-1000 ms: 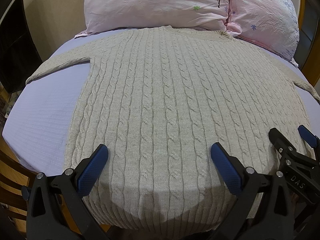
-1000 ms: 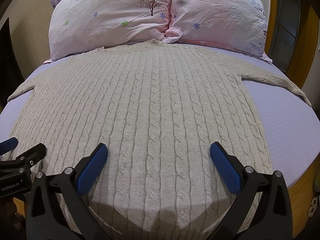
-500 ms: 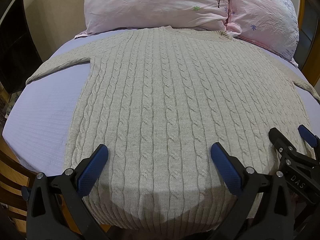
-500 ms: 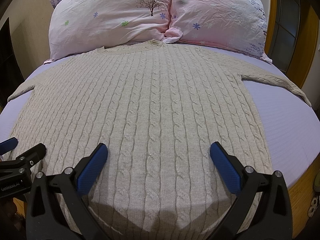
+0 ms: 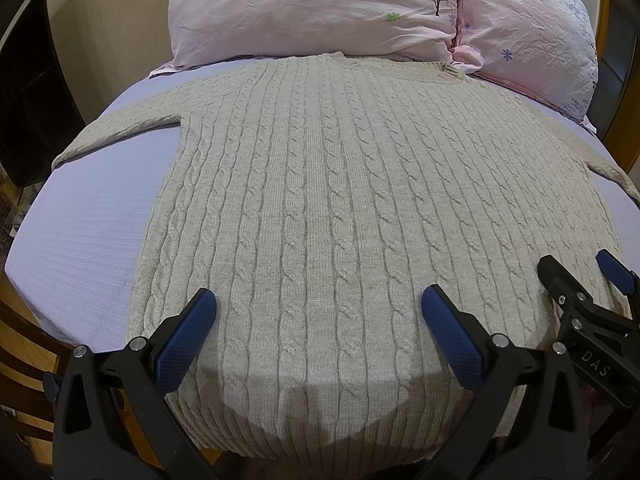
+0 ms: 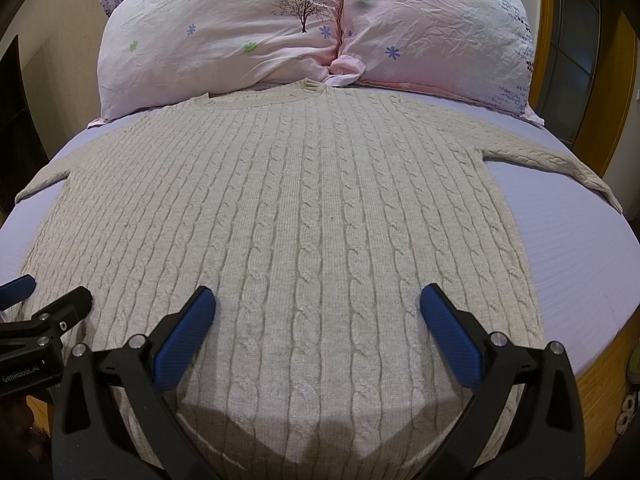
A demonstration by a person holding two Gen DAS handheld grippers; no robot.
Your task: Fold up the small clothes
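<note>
A beige cable-knit sweater (image 5: pixel 340 184) lies flat on the lavender bed, collar toward the pillows, both sleeves spread out to the sides; it also shows in the right wrist view (image 6: pixel 304 216). My left gripper (image 5: pixel 318 304) is open and empty, hovering over the sweater's hem near its left half. My right gripper (image 6: pixel 316 304) is open and empty over the hem's right half. The right gripper also shows at the right edge of the left wrist view (image 5: pixel 576 276). The left gripper shows at the left edge of the right wrist view (image 6: pixel 48 292).
Two pink floral pillows (image 6: pixel 224 36) (image 6: pixel 436 32) stand at the head of the bed. The lavender sheet (image 5: pixel 88 216) shows bare beside the sweater on both sides (image 6: pixel 576 248). A wooden bed frame edge (image 6: pixel 596 380) and dark furniture (image 5: pixel 28 92) flank the bed.
</note>
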